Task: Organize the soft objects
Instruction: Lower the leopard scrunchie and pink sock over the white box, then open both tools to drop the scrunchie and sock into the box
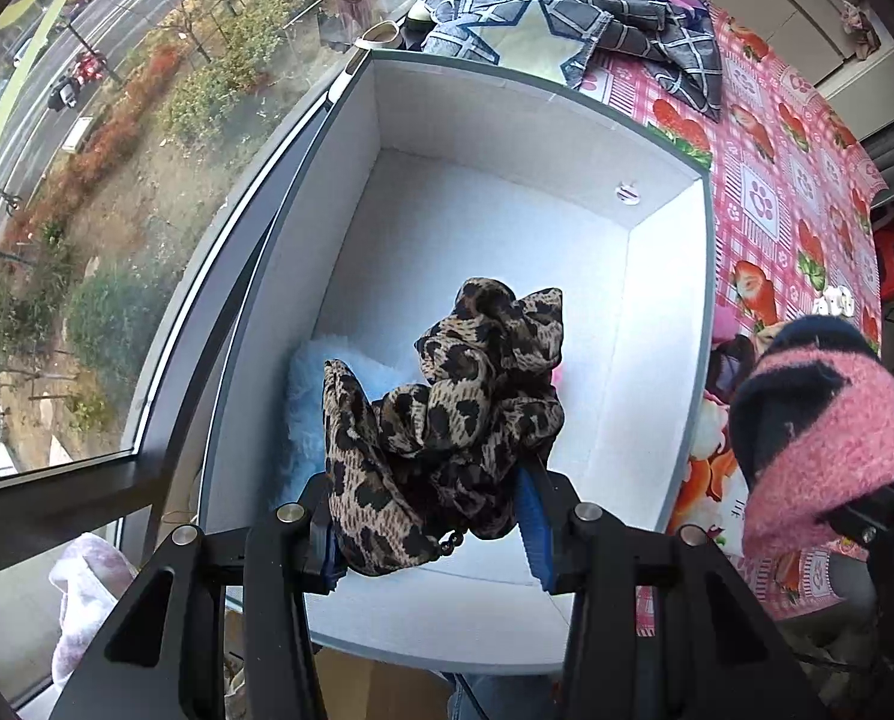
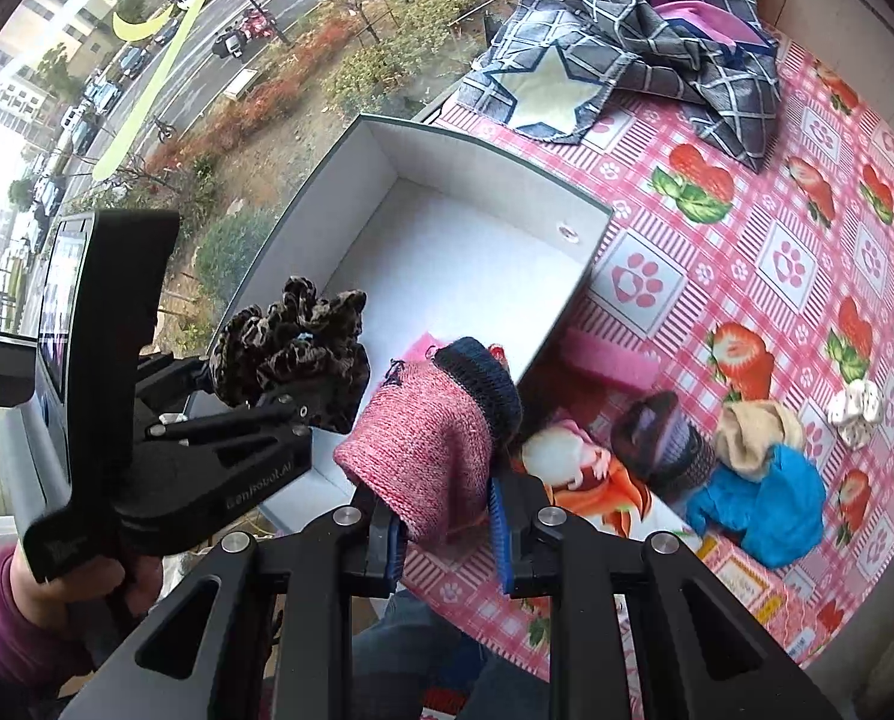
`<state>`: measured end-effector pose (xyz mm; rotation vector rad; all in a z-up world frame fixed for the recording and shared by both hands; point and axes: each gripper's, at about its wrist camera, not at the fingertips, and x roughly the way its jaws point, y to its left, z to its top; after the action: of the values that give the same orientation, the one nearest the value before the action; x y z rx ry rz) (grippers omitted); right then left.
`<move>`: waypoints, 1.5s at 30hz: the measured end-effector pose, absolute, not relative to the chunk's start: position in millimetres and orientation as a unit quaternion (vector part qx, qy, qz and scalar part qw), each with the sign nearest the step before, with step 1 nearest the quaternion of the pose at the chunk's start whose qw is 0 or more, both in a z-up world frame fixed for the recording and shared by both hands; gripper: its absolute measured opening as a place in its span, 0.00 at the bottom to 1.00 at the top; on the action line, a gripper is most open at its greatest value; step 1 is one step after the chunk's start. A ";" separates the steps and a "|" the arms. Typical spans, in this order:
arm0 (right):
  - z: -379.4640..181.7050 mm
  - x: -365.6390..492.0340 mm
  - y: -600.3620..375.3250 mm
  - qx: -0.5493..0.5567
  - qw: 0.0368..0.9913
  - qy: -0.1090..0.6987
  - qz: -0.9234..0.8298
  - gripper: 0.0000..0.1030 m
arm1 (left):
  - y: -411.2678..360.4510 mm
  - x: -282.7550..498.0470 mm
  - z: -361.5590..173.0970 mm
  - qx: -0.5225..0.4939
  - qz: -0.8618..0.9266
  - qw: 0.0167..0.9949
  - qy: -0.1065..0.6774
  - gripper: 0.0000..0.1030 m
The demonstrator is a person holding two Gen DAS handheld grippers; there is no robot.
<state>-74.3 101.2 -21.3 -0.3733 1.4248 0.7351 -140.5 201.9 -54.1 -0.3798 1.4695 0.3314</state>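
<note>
My left gripper (image 1: 432,534) is shut on a leopard-print scrunchie (image 1: 447,420) and holds it over the near end of an open white box (image 1: 657,312). A fluffy light-blue item (image 1: 309,396) lies inside the box under it. My right gripper (image 2: 447,534) is shut on a pink knitted sock with a navy cuff (image 2: 435,432), held at the box's near right corner (image 2: 567,300). The left gripper with the scrunchie (image 2: 291,348) shows at the left in the right wrist view. The sock (image 1: 825,420) shows at the right in the left wrist view.
The box stands at the table's edge against a window. On the pink strawberry tablecloth (image 2: 747,240) lie a blue cloth (image 2: 765,504), a beige sock (image 2: 753,426), a dark striped sock (image 2: 663,438), a pink sponge (image 2: 609,354), and a checked blanket (image 2: 627,42) at the back.
</note>
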 end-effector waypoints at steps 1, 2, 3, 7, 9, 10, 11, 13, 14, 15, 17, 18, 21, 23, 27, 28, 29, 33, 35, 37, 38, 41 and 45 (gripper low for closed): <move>-22.3 -71.8 104.0 -0.167 0.679 0.635 0.327 0.23 | 203.9 -139.2 -55.3 -0.173 0.150 0.712 0.664 0.48; -23.5 -70.0 106.4 -0.168 0.679 0.636 0.327 0.23 | 204.5 -138.3 -56.0 -0.174 0.151 0.712 0.664 0.48; -24.5 -68.1 108.5 -0.169 0.678 0.636 0.327 0.23 | 205.9 -137.2 -57.0 -0.174 0.151 0.711 0.665 0.48; -29.5 -58.2 118.2 -0.171 0.676 0.638 0.327 0.23 | 209.4 -132.6 -59.9 -0.176 0.152 0.709 0.666 0.48; -31.9 -54.0 122.2 -0.173 0.675 0.639 0.327 0.23 | 210.4 -131.1 -61.1 -0.175 0.153 0.708 0.667 0.48; -33.0 -52.3 124.0 -0.174 0.674 0.639 0.327 0.23 | 210.9 -129.9 -61.8 -0.174 0.153 0.707 0.668 0.48; -33.7 -50.8 125.5 -0.174 0.673 0.640 0.327 0.23 | 211.5 -128.8 -62.5 -0.174 0.153 0.707 0.668 0.48; -35.8 -47.6 128.0 -0.175 0.672 0.641 0.327 0.23 | 212.5 -127.1 -63.6 -0.173 0.153 0.706 0.670 0.48; -36.8 -46.4 129.1 -0.174 0.672 0.642 0.327 0.23 | 212.8 -126.1 -64.1 -0.173 0.153 0.705 0.671 0.48; -37.6 -45.3 130.1 -0.174 0.671 0.642 0.327 0.23 | 213.2 -125.2 -64.8 -0.172 0.153 0.705 0.671 0.48; -39.4 -42.9 132.6 -0.174 0.670 0.643 0.326 0.23 | 213.3 -122.9 -66.6 -0.171 0.153 0.703 0.673 0.48; -40.0 -42.2 133.7 -0.175 0.670 0.643 0.326 0.23 | 213.3 -121.6 -67.4 -0.170 0.153 0.703 0.674 0.48; -43.0 -40.3 136.2 -0.178 0.669 0.644 0.325 0.23 | 213.4 -120.8 -68.9 -0.169 0.152 0.702 0.675 0.48; -45.0 -39.3 137.3 -0.178 0.668 0.645 0.325 0.23 | 212.6 -119.9 -70.2 -0.168 0.152 0.702 0.676 0.48; -48.6 -37.2 139.5 -0.179 0.669 0.645 0.321 0.23 | 211.0 -118.2 -71.1 -0.163 0.152 0.701 0.677 0.48; -49.0 -36.9 140.4 -0.180 0.670 0.645 0.321 0.23 | 211.0 -118.3 -71.0 -0.164 0.152 0.701 0.677 0.48; -49.2 -36.7 141.2 -0.180 0.670 0.645 0.321 0.23 | 211.0 -118.2 -70.9 -0.165 0.152 0.701 0.677 0.48; -48.1 -35.4 143.4 -0.179 0.672 0.642 0.324 0.23 | 209.5 -117.3 -70.2 -0.165 0.151 0.705 0.673 0.49; -48.4 -35.0 144.0 -0.179 0.671 0.642 0.326 0.23 | 208.8 -116.8 -69.3 -0.166 0.148 0.707 0.671 0.52; -48.0 -35.2 144.3 -0.181 0.670 0.641 0.327 0.26 | 207.9 -116.5 -66.9 -0.168 0.144 0.712 0.666 0.61; -47.7 -35.4 143.8 -0.181 0.670 0.641 0.327 0.29 | 207.0 -116.4 -64.7 -0.168 0.144 0.716 0.662 0.71; -44.7 -34.3 141.0 -0.178 0.676 0.636 0.326 0.60 | 205.8 -117.2 -58.4 -0.177 0.143 0.728 0.647 0.81; -38.0 -31.5 134.5 -0.173 0.686 0.630 0.319 0.70 | 205.6 -117.7 -55.2 -0.198 0.140 0.729 0.641 0.97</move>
<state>-31.5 134.5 -38.0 -0.3865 1.4119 0.7139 -117.7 205.6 -55.2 -0.4355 1.4112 0.3081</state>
